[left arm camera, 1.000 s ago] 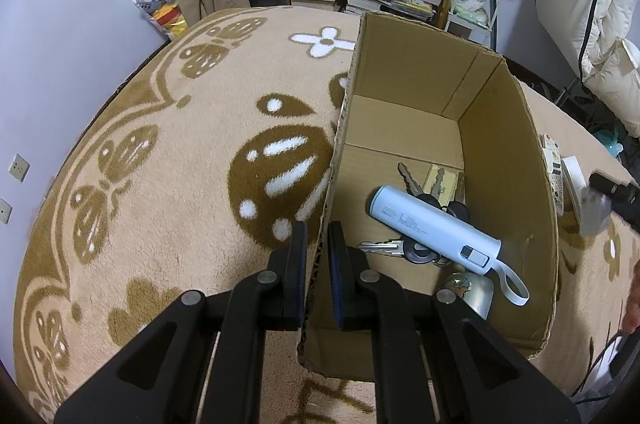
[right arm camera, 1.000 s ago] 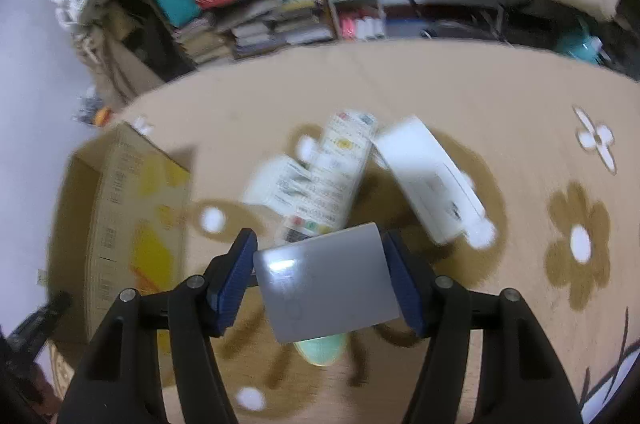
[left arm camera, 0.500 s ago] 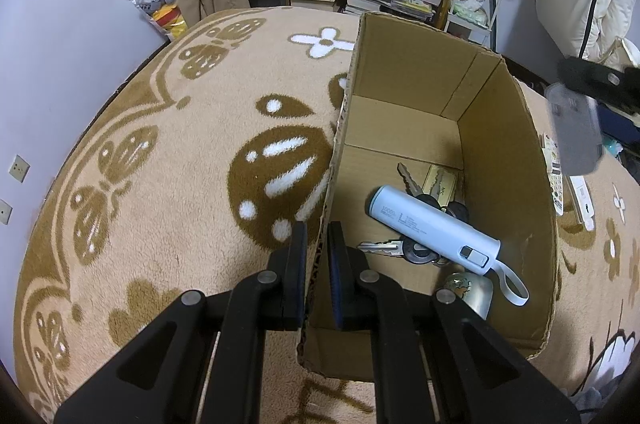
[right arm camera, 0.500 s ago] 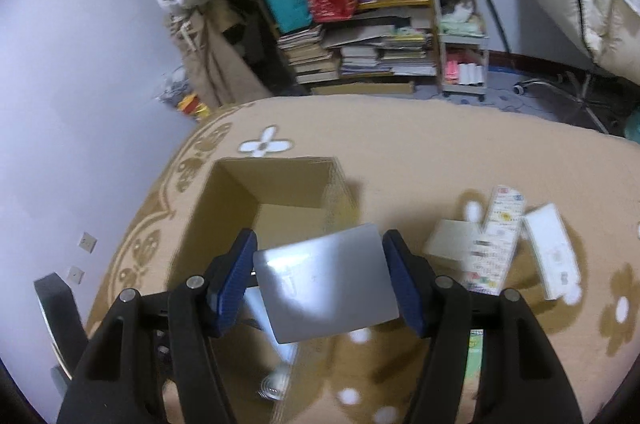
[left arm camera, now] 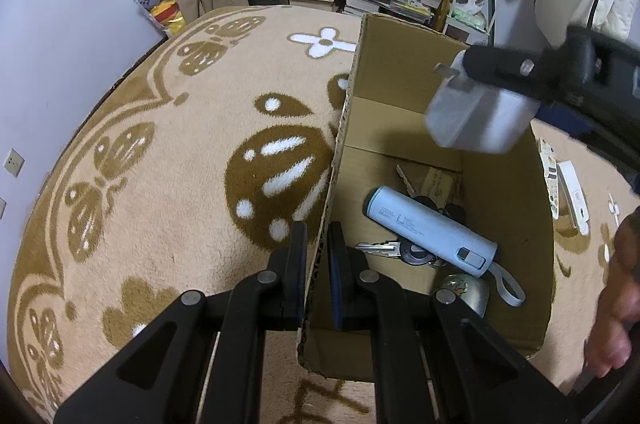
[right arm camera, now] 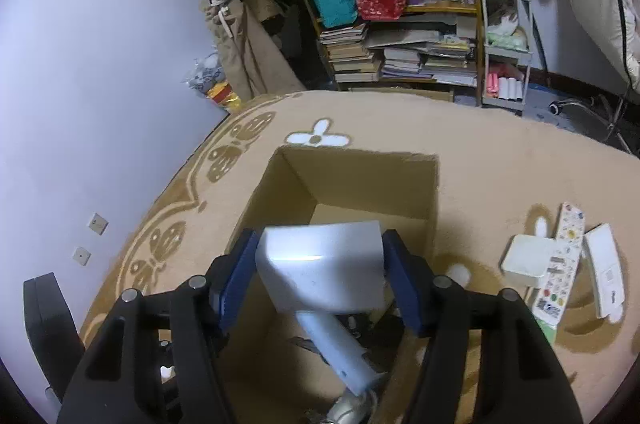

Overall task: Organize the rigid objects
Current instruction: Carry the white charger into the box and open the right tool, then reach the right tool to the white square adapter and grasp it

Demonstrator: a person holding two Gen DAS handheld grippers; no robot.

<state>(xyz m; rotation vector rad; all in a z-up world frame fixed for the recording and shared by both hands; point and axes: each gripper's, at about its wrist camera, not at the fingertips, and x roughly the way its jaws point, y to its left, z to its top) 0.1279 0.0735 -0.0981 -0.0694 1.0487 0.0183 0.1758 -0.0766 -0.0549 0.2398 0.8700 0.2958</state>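
Observation:
An open cardboard box stands on the patterned carpet. My left gripper is shut on its near left wall, one finger inside and one outside. In the box lie a light-blue power bank, keys and a small silver round object. My right gripper is shut on a flat grey case, held in the air above the box opening. In the left wrist view the case hangs over the box's far right part.
On the carpet right of the box lie a white square box, a long patterned pack and a white flat device. A person's hand is at the right edge. A crowded bookshelf stands behind; a wall runs along the left.
My right gripper has carried the grey case from over the items on the carpet leftward to above the box. The left gripper has stayed clamped on the box wall.

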